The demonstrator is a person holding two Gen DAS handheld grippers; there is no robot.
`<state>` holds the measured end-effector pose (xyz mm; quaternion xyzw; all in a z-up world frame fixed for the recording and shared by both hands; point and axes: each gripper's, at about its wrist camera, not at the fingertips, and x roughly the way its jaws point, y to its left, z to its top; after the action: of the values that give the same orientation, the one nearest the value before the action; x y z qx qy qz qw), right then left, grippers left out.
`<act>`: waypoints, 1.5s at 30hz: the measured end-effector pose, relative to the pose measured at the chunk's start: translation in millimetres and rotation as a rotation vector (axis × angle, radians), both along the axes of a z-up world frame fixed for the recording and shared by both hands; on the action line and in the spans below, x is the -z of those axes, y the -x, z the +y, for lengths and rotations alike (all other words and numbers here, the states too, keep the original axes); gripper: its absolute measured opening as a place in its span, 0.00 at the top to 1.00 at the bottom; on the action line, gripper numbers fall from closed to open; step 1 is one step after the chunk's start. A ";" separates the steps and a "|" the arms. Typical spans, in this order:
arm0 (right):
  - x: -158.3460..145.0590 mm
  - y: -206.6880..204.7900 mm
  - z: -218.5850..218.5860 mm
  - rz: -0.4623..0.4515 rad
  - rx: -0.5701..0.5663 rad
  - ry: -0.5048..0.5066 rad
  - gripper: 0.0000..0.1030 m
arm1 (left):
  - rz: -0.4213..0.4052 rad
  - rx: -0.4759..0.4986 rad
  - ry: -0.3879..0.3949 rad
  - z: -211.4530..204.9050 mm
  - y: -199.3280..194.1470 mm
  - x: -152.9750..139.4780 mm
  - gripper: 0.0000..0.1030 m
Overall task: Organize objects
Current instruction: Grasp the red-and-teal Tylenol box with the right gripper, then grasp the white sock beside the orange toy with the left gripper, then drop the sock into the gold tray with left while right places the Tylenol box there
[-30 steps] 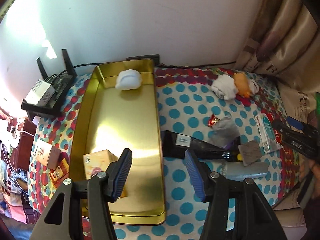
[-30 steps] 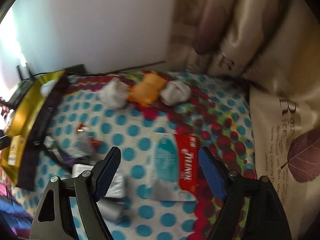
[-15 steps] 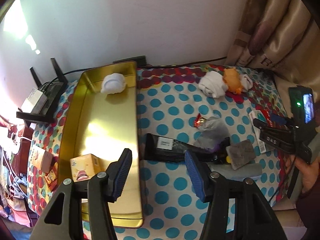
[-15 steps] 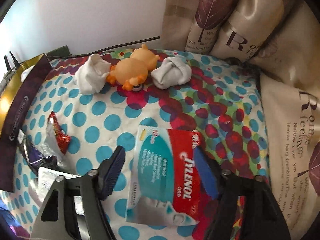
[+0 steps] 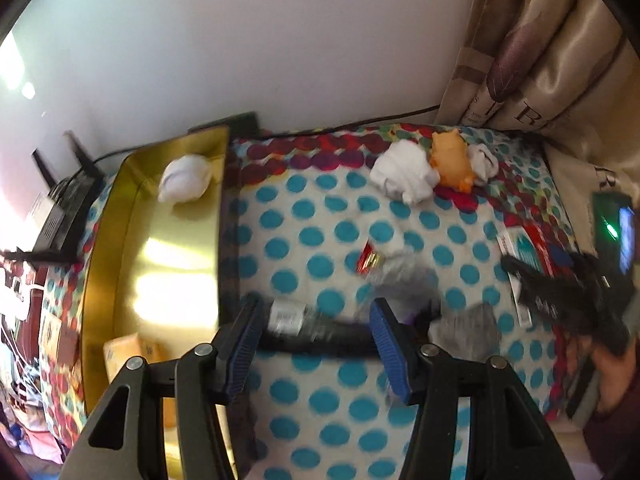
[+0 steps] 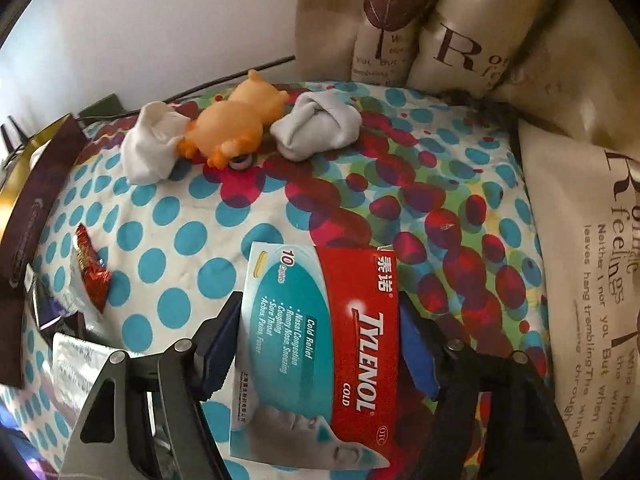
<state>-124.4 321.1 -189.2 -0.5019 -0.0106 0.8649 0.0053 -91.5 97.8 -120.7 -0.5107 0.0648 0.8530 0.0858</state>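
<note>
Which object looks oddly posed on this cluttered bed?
The orange toy animal lies tipped over between two rolled socks, a white one and a grey one, rather than standing upright.

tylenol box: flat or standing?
Flat. The Tylenol box lies face up on the dotted cloth, printed front readable.

Both wrist views—steeply downward (close)—share the orange toy (image 5: 452, 160).

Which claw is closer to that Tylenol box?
Right. The right claw straddles the Tylenol box, its jaws opening. The left claw hangs over a black packet, off beside the gold tray.
</note>
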 end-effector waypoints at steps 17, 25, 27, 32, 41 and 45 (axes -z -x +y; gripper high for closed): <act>-50.1 -33.8 29.0 0.088 -0.025 0.182 0.33 | -0.101 0.123 -0.081 84.3 114.8 42.8 0.43; -54.1 -35.7 22.3 0.095 -0.056 0.207 0.33 | -0.119 0.131 -0.099 95.2 129.9 56.4 0.35; -54.1 -36.5 21.0 0.091 -0.060 0.212 0.33 | -0.117 0.136 -0.108 94.4 130.4 57.2 0.36; -54.1 -39.9 19.3 0.088 -0.059 0.216 0.33 | -0.101 0.159 -0.115 91.6 123.6 51.2 0.65; -62.8 -41.3 4.3 0.112 -0.081 0.204 0.33 | -0.036 0.135 -0.172 53.2 89.1 11.3 0.70; -68.7 -42.8 -4.2 0.128 -0.091 0.191 0.33 | 0.021 0.101 -0.183 22.0 63.3 -16.7 0.70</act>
<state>-81.5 316.9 -120.4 -0.4428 0.0494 0.8916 -0.0808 -154.8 119.8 -104.0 -0.4880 0.0131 0.8551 0.1743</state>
